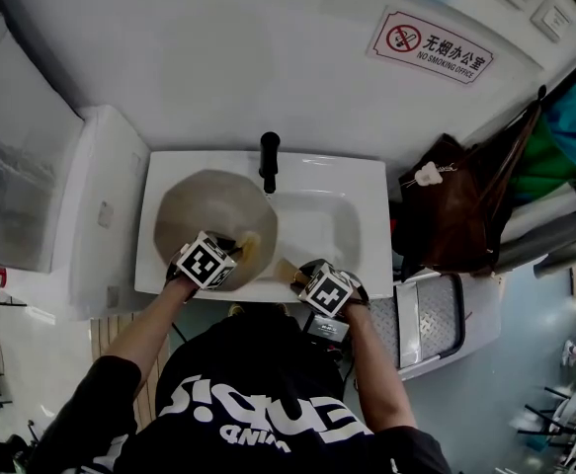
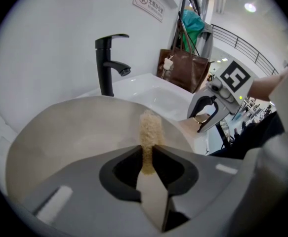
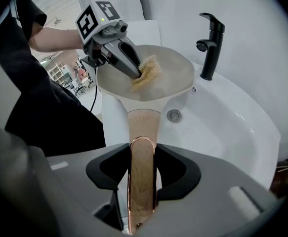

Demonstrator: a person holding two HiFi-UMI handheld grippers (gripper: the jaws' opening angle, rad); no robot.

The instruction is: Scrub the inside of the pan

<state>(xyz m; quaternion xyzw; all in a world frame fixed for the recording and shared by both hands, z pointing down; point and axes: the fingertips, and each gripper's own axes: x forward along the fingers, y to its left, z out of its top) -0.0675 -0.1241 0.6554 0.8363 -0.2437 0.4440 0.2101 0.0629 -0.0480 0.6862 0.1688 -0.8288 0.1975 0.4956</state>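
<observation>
Your left claw pinches scrubber, its tip touching inside of pan. Your right claw clamps handle at near side. Pan over left half of sink, just left of tap.

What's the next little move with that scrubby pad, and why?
Probably sweep the scrub pad across the inside of the pan. The left gripper is shut on the pad, which seems pressed against the pan, and the right gripper clamps the handle, holding the pan over the sink.
</observation>
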